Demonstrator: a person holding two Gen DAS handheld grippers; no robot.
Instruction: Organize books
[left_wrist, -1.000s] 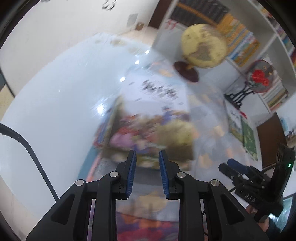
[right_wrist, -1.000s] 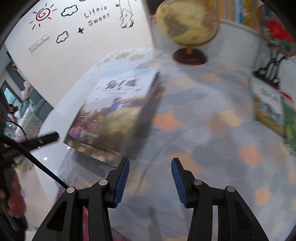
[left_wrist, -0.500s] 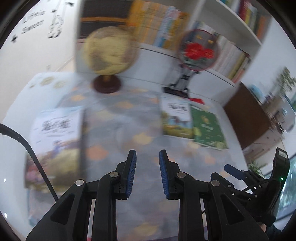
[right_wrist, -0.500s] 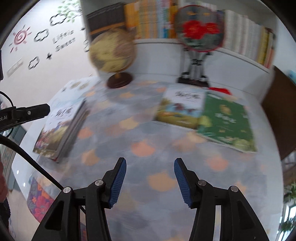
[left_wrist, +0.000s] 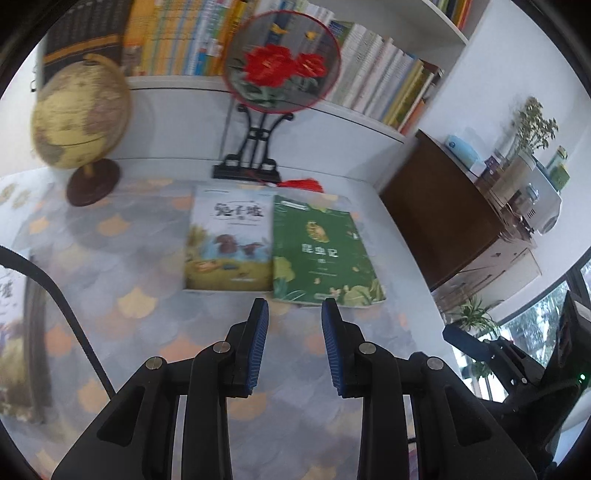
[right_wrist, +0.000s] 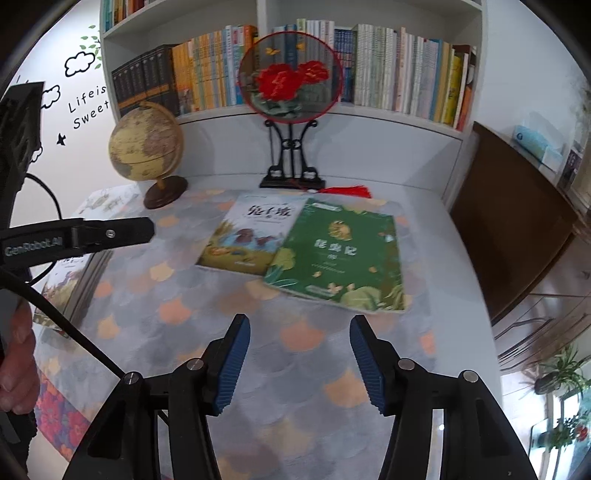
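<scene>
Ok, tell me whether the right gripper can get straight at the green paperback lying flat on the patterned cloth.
Probably yes. The right gripper is open and empty, its jaws having just been widening, and only bare patterned cloth lies between it and the green paperback. That book's left edge overlaps the pale picture book.

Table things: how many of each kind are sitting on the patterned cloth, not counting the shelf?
Loose books lying flat: 2, the pale book and the green book.
Book stacks: 1, the stack at the left edge.
Globes: 1, the globe.
Fans on stands: 1, the round fan.
Total: 5.
</scene>
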